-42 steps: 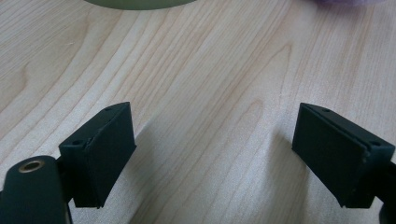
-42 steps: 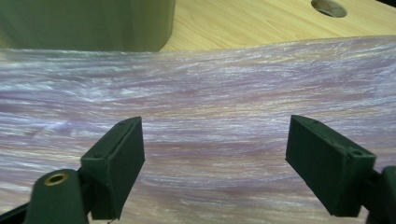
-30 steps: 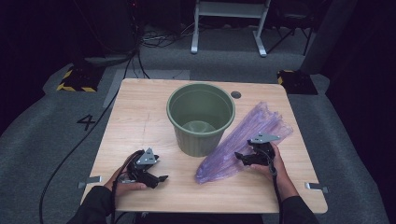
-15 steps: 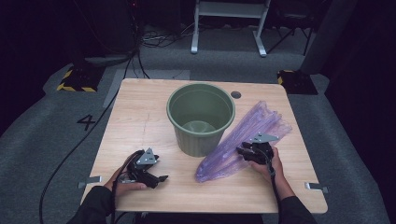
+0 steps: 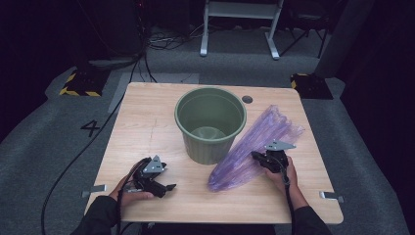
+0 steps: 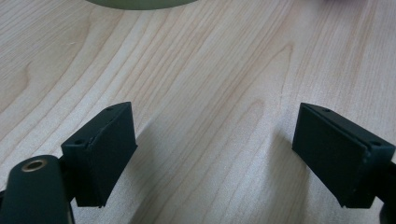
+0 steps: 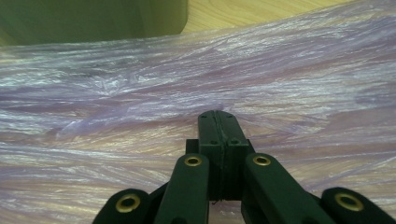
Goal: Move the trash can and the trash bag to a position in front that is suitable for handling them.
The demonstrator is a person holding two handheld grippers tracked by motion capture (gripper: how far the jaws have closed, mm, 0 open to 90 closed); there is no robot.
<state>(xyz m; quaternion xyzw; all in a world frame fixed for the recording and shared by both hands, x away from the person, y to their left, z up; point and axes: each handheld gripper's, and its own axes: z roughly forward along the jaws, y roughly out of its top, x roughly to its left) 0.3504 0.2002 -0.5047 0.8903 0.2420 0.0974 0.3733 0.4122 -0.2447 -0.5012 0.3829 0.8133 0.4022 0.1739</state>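
Purple plastic bag (image 5: 254,147) lay flat on the counter (image 5: 147,127), just right of the green bucket (image 5: 210,122). Right gripper (image 7: 218,122) had just been closing; its jaws stood pinched together on the bag's film. Left gripper (image 5: 164,187) rested near the bucket's front left, jaws apart over bare wood.

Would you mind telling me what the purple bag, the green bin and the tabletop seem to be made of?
The bag looks like thin translucent plastic film: glossy, finely wrinkled, with wood showing through it in the right gripper view. The bin seems moulded plastic, a smooth matte olive wall. The tabletop looks like light wood or wood-grain laminate, with grain lines and a dull sheen.
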